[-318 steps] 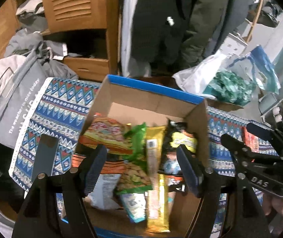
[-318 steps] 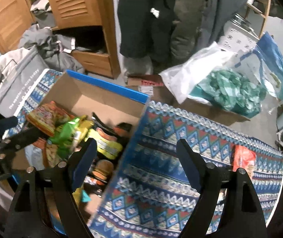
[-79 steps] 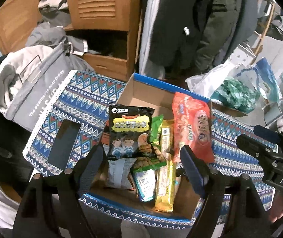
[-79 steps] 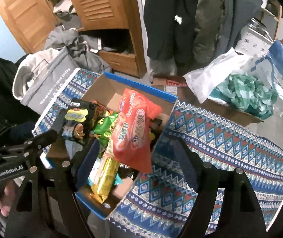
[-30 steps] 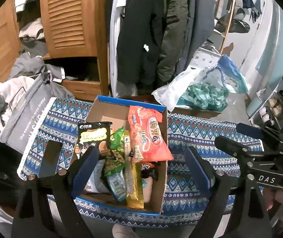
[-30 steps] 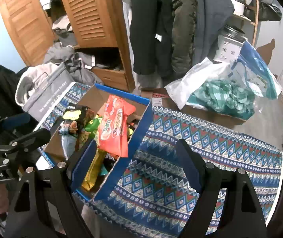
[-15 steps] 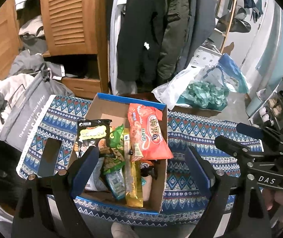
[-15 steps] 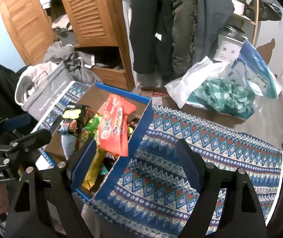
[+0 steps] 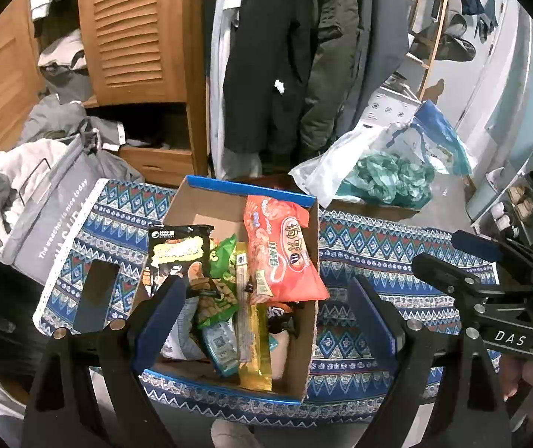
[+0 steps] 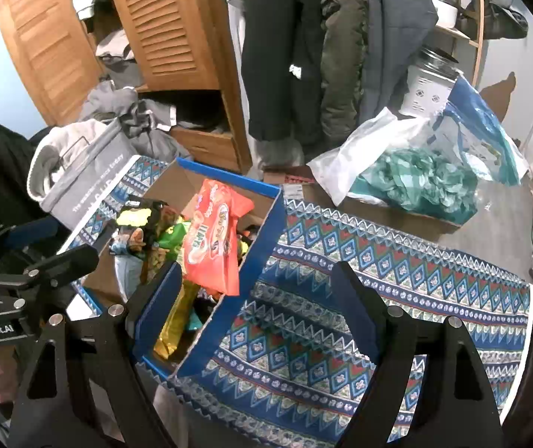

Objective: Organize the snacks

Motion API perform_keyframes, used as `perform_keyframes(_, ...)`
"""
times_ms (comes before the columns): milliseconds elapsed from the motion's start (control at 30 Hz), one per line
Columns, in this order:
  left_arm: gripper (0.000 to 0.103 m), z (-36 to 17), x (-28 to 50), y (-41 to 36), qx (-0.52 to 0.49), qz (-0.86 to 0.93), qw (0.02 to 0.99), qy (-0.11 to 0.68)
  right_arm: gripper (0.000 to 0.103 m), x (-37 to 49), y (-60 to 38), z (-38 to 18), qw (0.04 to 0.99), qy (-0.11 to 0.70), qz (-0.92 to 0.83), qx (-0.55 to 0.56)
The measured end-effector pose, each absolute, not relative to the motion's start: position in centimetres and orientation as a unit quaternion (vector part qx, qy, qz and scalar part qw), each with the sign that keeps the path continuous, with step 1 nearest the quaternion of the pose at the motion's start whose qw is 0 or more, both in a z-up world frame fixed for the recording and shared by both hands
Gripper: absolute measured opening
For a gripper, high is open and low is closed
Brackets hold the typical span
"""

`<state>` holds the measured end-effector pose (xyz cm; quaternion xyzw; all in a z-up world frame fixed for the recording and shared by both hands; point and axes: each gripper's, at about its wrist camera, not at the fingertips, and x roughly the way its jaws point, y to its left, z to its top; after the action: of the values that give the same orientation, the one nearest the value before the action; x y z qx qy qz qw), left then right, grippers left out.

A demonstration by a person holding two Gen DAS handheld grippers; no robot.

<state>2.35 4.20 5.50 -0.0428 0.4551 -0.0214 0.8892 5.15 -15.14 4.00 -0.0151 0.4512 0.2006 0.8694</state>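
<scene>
The left hand-held gripper (image 9: 266, 310) hangs above the box (image 9: 304, 354) with its jaws wide apart and nothing between them. The right hand-held gripper (image 10: 255, 298) is likewise spread and empty, over the cloth (image 10: 378, 280) just right of the box.

The box is cardboard with a blue rim, open at the top, and sits on the patterned blue cloth that covers the bench. The snacks stand packed inside it. An orange bag (image 9: 281, 254) leans against the right wall and rises above the rim. A black bag (image 9: 178, 250) stands at the left side. Between them are a green bag (image 9: 221, 280) and a long yellow pack (image 9: 253, 339), the latter running toward the near wall. A small teal pack (image 9: 221, 347) lies low beside the yellow one.

A dark flat thing (image 9: 96, 295) lies on the cloth left of the box. A grey tote (image 9: 53, 205) with clothes stands at the far left edge of the bench. Beyond the bench, coats (image 9: 285, 56) hang beside a louvred wooden door (image 9: 136, 26), and a plastic bag (image 9: 378, 171) with green fabric lies at the right.
</scene>
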Motion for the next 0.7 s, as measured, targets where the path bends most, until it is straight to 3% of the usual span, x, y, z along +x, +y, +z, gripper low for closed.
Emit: perform_keyframes(700,0.090,5.28,2.50,4.22,-0.035,-0.003,0.884,0.466,0.081,5.14,-15.22,4.03,0.870,0.451,0.200,-0.016)
